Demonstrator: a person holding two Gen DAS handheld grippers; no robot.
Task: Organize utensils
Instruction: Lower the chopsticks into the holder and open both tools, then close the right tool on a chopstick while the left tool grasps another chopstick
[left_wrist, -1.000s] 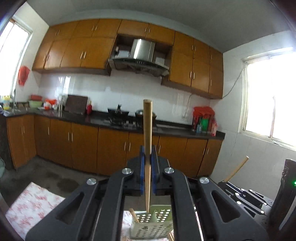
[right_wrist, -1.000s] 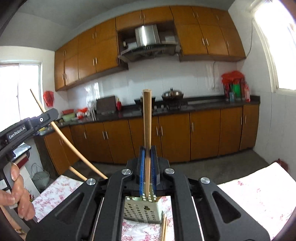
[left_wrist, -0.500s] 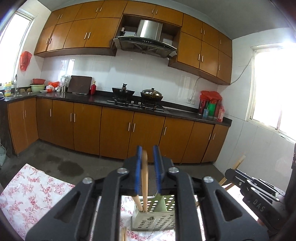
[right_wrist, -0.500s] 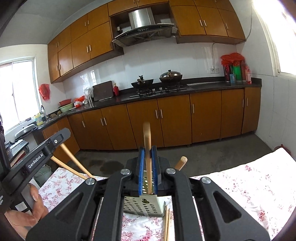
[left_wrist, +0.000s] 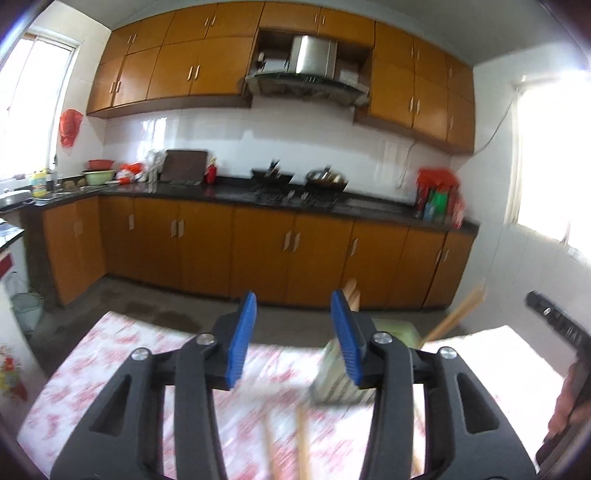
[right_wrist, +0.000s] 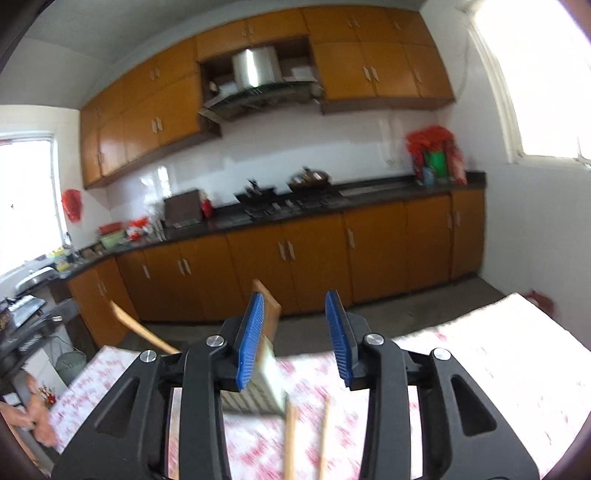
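- Two chopsticks (left_wrist: 284, 443) lie flat on the flowered cloth (left_wrist: 110, 369) just in front of the basket (left_wrist: 340, 373), blurred in both views; they look like the next things to sort.
- More chopsticks stand in the basket already, their tops (right_wrist: 267, 295) leaning out above its rim.
- Left hand-held gripper (left_wrist: 291, 336): jaws opening, blue pads apart, nothing between them. The basket sits just to its right, partly behind the right-hand pad.
- Right hand-held gripper (right_wrist: 295, 332): jaws opening too, and empty. The basket (right_wrist: 266, 380) shows just to its left, behind the left-hand pad.
- Handling, as a judgement: a chopstick is light, stiff and thin, likely smooth wood or bamboo, so it can roll on the cloth or pivot in a loose pinch.
- Best hold, I would say, is across the stick near its middle or a little toward the thick end, pads square to its length, so it hangs balanced and can be tipped upright over the basket.
- Lying flat on soft cloth, a stick leaves little room under it; the fingertips probably need to press into the cloth on both sides.
- The basket is perforated plastic and looks light; a stick pushed in at an angle could tip or slide it, so lowering it straight down seems safer.
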